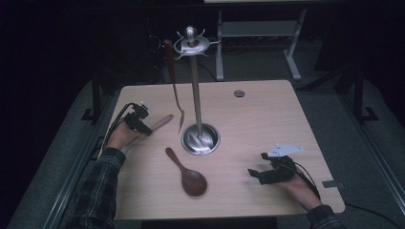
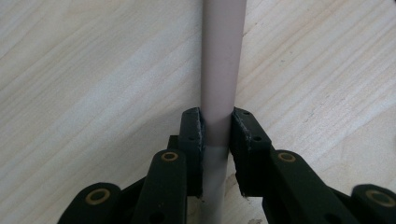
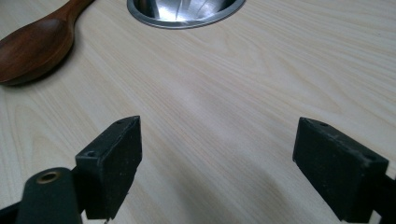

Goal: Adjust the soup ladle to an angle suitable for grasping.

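Note:
My left gripper (image 1: 143,125) is at the table's left side, shut on the pale handle of a utensil (image 1: 163,121) that lies on the wood and points toward the stand. In the left gripper view both pads (image 2: 193,130) press the sides of that pale handle (image 2: 223,56), with my gripper (image 2: 217,123) looking down on it. Near the front right, my right gripper (image 1: 253,174) rests low over the table, open, with bare wood between its jaws (image 3: 218,128). A dark wooden spoon (image 1: 188,176) (image 3: 35,44) lies at the front middle.
A metal utensil stand has a round base (image 1: 200,139) (image 3: 187,14) at mid table, a tall pole and a hooked top (image 1: 191,45). A dark-handled slim utensil (image 1: 174,90) hangs from it. A grey grommet (image 1: 239,93) sits at the back; another desk's legs (image 1: 291,52) stand behind.

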The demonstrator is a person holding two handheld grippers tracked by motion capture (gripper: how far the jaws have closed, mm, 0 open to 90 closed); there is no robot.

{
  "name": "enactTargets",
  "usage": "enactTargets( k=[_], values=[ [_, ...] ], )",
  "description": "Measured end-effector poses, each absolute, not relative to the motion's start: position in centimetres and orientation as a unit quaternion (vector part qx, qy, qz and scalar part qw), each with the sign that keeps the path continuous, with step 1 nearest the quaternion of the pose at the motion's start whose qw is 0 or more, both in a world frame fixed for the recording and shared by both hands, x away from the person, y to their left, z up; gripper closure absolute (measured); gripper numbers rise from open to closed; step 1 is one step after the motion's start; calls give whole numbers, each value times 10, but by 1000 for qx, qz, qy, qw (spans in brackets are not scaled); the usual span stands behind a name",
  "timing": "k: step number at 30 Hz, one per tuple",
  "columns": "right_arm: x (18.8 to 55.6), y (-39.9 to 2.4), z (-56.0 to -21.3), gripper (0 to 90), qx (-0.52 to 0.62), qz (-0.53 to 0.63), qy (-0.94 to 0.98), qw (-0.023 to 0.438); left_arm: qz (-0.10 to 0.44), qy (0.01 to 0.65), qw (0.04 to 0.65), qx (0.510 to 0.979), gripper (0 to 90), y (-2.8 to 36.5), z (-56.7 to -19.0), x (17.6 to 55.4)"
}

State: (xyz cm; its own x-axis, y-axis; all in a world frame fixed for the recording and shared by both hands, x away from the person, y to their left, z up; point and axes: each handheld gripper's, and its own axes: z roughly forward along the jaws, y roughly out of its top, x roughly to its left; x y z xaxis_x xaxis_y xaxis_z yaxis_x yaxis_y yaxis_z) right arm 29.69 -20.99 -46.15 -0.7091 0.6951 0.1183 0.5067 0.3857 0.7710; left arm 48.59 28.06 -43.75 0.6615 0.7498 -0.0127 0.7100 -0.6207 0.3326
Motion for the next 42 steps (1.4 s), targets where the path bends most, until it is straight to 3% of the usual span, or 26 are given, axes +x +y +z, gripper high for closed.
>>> enactTargets(
  k=[7,16,42],
  values=[
    [298,-211,-462,152,364,418,824,115,66,430,168,884,760,286,-430,484],
    [298,-211,-461,152,364,418,824,115,100,439,227,864,760,295,-407,466],
    [298,-211,-460,152,366,420,822,115,189,384,369,825,761,303,-330,382]
  ],
)
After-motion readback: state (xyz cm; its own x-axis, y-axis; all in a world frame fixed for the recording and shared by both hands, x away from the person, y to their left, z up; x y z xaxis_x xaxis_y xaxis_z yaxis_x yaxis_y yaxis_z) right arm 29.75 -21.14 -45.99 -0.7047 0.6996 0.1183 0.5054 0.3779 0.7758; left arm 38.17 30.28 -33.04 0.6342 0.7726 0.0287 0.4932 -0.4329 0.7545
